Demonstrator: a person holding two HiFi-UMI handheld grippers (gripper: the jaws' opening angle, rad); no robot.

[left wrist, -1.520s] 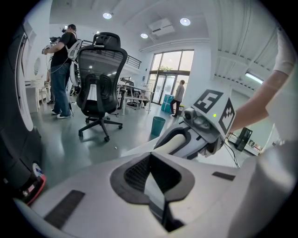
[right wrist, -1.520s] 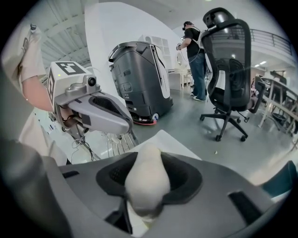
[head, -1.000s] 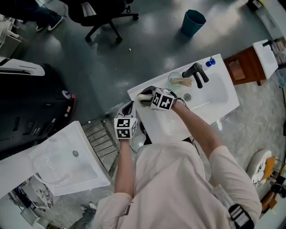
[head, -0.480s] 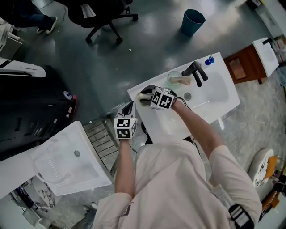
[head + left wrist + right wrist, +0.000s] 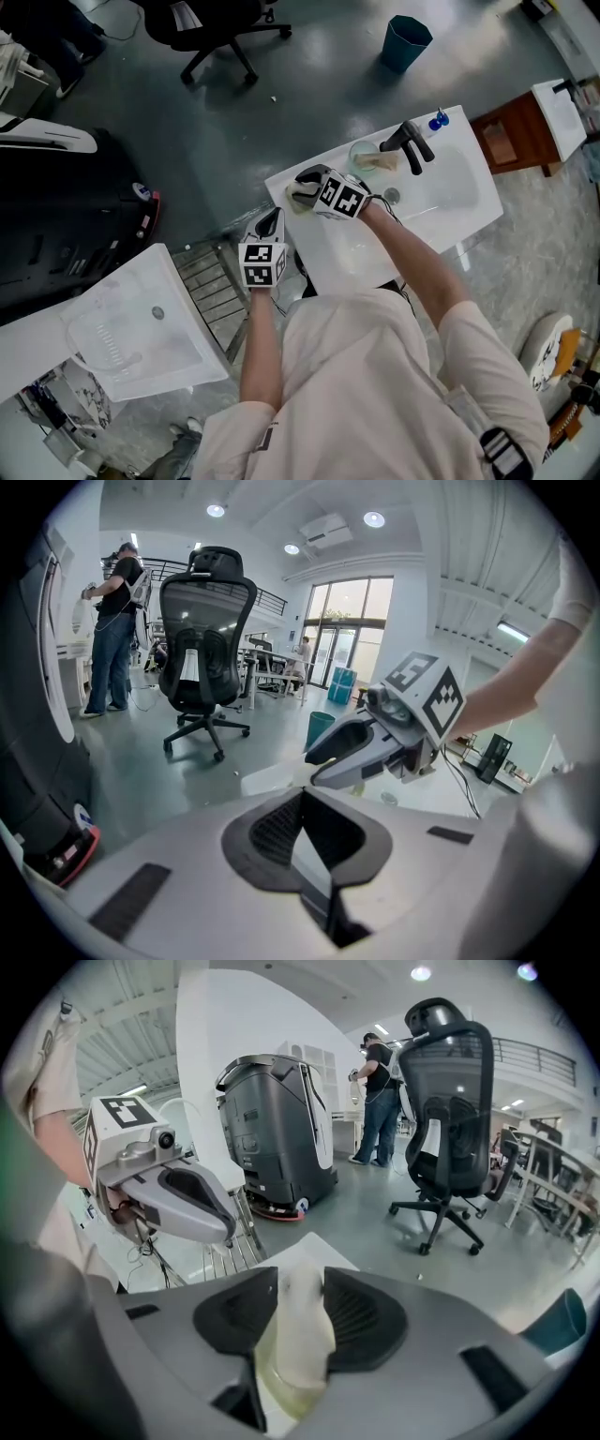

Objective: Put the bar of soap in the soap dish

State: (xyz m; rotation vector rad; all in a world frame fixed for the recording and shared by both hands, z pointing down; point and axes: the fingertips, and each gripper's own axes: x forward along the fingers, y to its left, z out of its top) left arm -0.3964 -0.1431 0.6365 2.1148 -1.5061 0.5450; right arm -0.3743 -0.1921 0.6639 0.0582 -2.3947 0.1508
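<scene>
While the left gripper (image 5: 271,218) hangs just beside the white tabletop (image 5: 349,255), fingers pressed together on nothing, the right gripper (image 5: 302,190) clamps the pale bar of soap (image 5: 294,1340) above its corner, left of the soap dish (image 5: 367,161) by the black tap (image 5: 410,145).

The white washbasin (image 5: 342,255) carries a black faucet (image 5: 410,146), a clear dish (image 5: 367,159) (seemingly the soap dish) and a small blue object (image 5: 437,122).

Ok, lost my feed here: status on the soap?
Right gripper shut on bar of soap. Left gripper shut, empty. Soap not yet in soap dish.
</scene>
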